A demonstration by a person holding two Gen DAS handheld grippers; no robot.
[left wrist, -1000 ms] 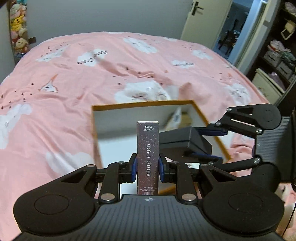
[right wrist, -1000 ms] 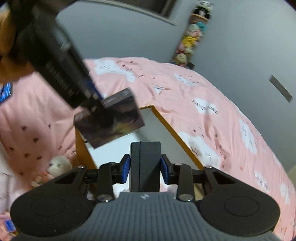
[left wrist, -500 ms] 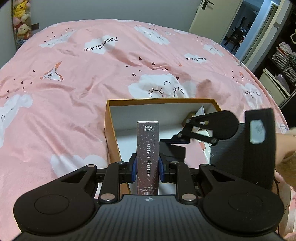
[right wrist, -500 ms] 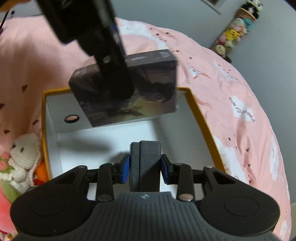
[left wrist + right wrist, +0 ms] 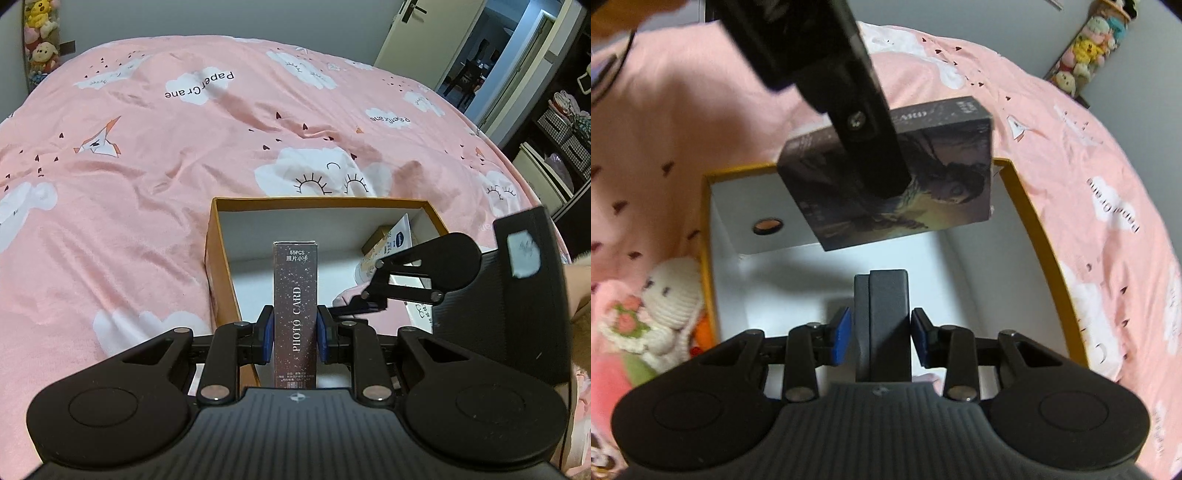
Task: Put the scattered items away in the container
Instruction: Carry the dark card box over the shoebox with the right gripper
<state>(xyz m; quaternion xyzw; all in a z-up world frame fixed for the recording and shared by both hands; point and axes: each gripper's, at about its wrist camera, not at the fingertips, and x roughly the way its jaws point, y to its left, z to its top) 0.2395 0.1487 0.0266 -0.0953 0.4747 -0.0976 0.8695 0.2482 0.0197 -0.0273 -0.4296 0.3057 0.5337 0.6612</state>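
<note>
Pink bedding (image 5: 155, 229) printed with white clouds and paper cranes is filling most of both views, with a pale door (image 5: 424, 33) standing in the upper right of the left wrist view and a column of plush toys (image 5: 1089, 48) hanging on the grey wall in the upper right of the right wrist view.

You are holding your left gripper (image 5: 295, 338) over the near edge of the orange-rimmed box (image 5: 221, 258), which is sitting on the bed at the frame's centre. Its blue pads are clamping a dark photo card box (image 5: 295, 314), which is standing upright between them, its top reaching up in front of the container's white inside. A white tube (image 5: 397, 240) and a small tan carton (image 5: 380, 238) are lying in the container's far right corner.

Your right gripper (image 5: 881, 338) is gripping a dark grey block (image 5: 884, 321) above the container's white floor at lower centre. Beyond it the other gripper is dangling the card box over the container's far wall. A crocheted white doll (image 5: 670, 310) is lying outside the container at the left edge.
</note>
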